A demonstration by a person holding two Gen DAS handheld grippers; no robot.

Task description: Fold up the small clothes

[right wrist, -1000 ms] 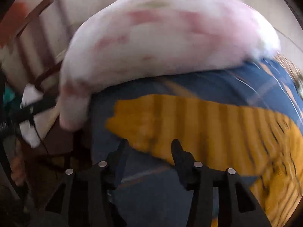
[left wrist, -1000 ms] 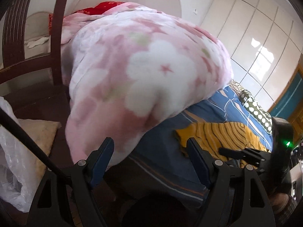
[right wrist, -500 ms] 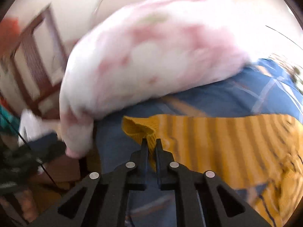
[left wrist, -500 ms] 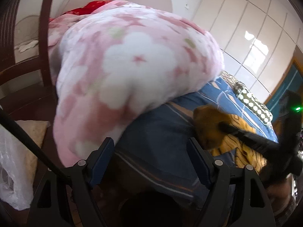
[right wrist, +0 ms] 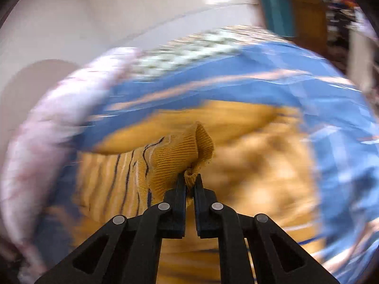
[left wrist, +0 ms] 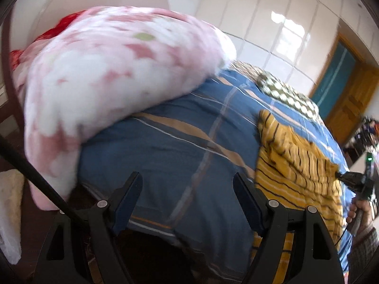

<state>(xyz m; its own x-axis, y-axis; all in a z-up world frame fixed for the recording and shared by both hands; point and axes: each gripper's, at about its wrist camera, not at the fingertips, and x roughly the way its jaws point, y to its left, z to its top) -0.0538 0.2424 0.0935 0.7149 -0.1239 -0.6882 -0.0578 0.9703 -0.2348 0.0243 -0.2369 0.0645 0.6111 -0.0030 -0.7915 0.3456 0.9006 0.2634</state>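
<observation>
A: Sweater (left wrist: 296, 165), mustard knit with thin dark stripes, lies on the blue bed cover (left wrist: 177, 146), toward the side away from the pink floral blanket (left wrist: 106, 75). Which claw has it?

B: Right gripper (right wrist: 189, 181). Its jaws have just been closing and now stand pressed together on a bunched ribbed edge of the knit, most likely a cuff or hem corner; the blur in the right wrist view makes the exact part uncertain. The pinched edge stands lifted above the rest of the garment, which spreads beyond and to both sides of the fingertips.

A: And the other claw?

B: Left gripper (left wrist: 187, 194) is spread wide with nothing between its fingers (left wrist: 129, 189). It hangs over bare blue cover. From it the sweater lies off to the right, its near edge just beside the right-hand finger.

A: How does the garment's long axis run?

B: In the left wrist view it runs roughly from near to far along the right side of the bed, with a loose fold at the far end. The right gripper (left wrist: 341, 177) shows at the garment's right edge, held by a hand (left wrist: 360, 210).

A: So the fold turns on what?

B: On the right side: that gripper already holds the cloth, so it is the nearer. The left would have to reach rightward to pin or take the opposite edge.
</observation>
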